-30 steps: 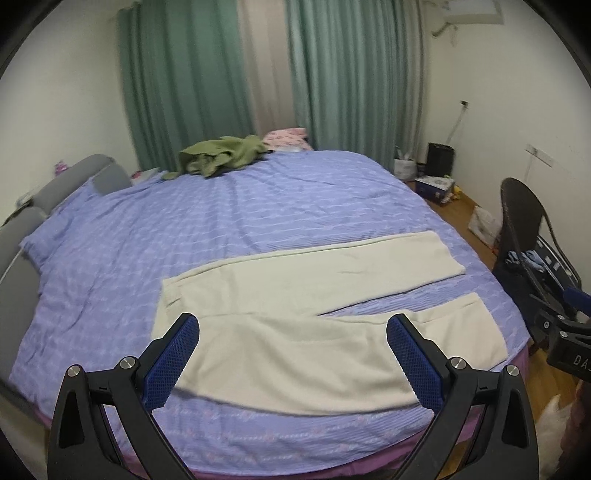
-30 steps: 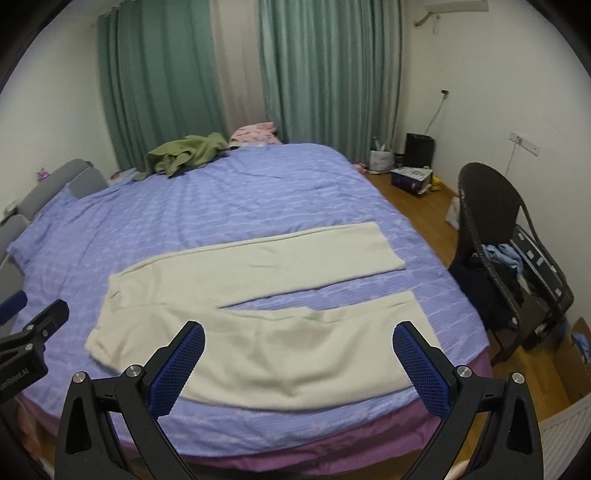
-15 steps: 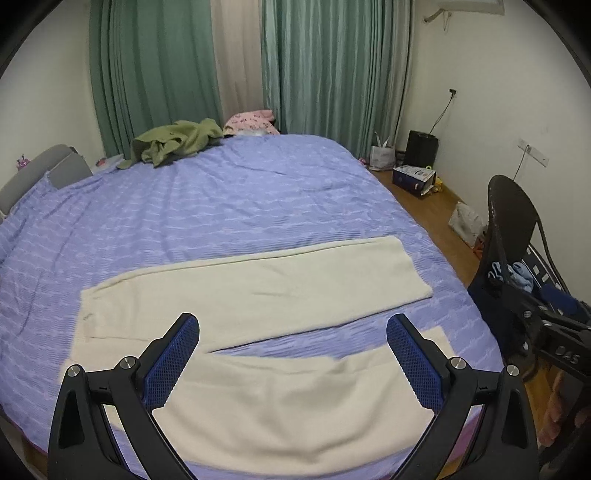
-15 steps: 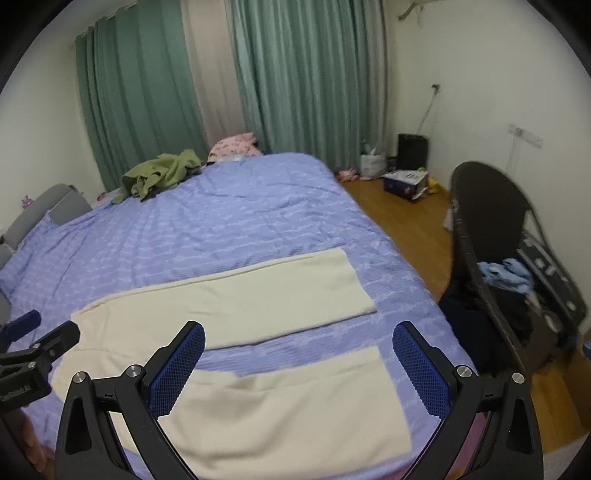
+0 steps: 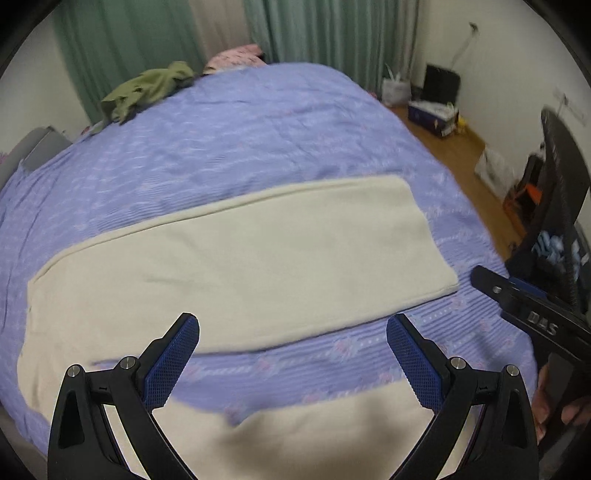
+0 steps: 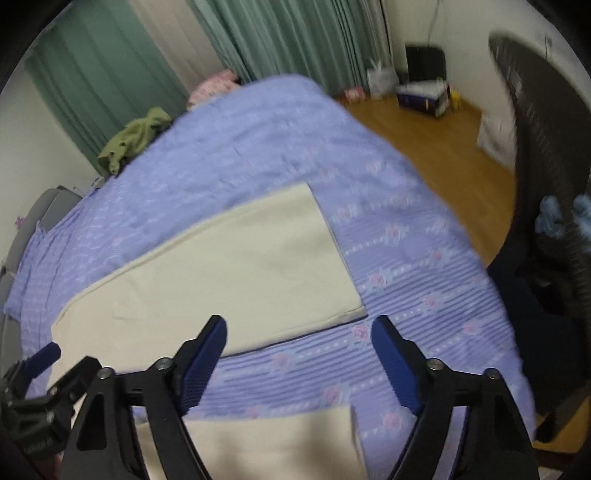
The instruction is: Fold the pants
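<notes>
Pants [image 5: 236,258]: near leg cut off below both spread-fingered grippers; frames blurred.

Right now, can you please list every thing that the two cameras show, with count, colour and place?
pants: one, cream, flat on the bed, legs spread apart
bed cover: one, purple, patterned, over the whole bed
green clothes: one pile, far corner of the bed
pink item: one, far edge of the bed, by the curtains
curtains: green, back wall
chair: one, dark, right of the bed
box: one, dark blue, on the floor by the wall
left gripper: black, blue fingers, open above the near leg
right gripper: black, blue fingers, open above the near leg
</notes>
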{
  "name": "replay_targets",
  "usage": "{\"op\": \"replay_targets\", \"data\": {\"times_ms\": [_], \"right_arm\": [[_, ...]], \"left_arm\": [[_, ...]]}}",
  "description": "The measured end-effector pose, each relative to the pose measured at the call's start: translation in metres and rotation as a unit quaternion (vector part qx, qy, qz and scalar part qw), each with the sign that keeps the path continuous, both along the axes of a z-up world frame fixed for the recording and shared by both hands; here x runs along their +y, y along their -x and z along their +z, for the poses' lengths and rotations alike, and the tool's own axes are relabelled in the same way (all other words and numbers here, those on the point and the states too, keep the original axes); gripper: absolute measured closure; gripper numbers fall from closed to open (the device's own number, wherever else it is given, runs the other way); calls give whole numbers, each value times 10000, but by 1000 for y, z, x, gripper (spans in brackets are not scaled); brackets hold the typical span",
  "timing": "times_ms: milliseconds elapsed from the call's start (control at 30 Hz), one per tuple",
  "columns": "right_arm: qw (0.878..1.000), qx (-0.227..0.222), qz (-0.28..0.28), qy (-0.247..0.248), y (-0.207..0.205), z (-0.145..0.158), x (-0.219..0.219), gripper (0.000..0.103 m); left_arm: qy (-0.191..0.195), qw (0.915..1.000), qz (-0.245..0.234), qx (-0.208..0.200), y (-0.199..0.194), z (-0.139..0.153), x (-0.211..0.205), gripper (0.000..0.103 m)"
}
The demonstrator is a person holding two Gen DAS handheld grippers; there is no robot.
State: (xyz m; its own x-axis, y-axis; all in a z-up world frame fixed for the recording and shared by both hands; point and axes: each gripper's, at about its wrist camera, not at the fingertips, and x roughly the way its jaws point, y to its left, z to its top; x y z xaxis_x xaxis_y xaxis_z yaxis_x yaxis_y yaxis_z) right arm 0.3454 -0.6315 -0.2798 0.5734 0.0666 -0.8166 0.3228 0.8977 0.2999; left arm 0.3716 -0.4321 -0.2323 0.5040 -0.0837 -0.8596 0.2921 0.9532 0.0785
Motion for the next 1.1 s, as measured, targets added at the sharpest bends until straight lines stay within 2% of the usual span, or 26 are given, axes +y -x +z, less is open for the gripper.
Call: {"op": "replay_targets", "data": {"times_ms": [100,200,400,500,567,600,700,833,900,1000,1033,1100], "right_arm": [[9993,288,-120,-187,-19,-37,-22,36],[9973,509,-243,-471,-26,-69,-36,41],[9929,787,-264,-854,-42,-109,-47,49],[9932,787,-253,-824,-45,-113,-44,49],[9924,846,-346,-823,-47,-116,-45,55],[9926,848,-348,-799,-48,-115,-44,66],[9945,827,-211,-601,-50,-105,-39,78],[9981,532,-318,45,-43,-74,-33,85],[9977,527,-362,245,-44,-68,-32,85],[9943,890,-328,483,-51,-79,-27,83],[9922,1120,-318,453,-52,-86,-25,77],[9907,1156,-493,526,-40,-80,-24,68]], "left_arm": [[-135,9997,-55,211,-22,-28,-25,0],[-135,9992,-58,374,-35,-44,-42,0],[-193,9981,-61,581,-51,-68,-58,0],[-230,9977,3,633,-55,-74,-59,0],[-214,9974,44,680,-56,-76,-57,0],[-200,9974,51,690,-56,-76,-56,0],[-151,9975,42,686,-54,-74,-56,0],[-122,9983,-84,562,-50,-66,-57,0],[-151,9985,-159,502,-50,-63,-58,0],[-213,9983,-173,517,-49,-61,-53,0],[-190,9984,-151,520,-48,-58,-49,0],[-113,9986,-89,515,-44,-51,-39,0]]}}
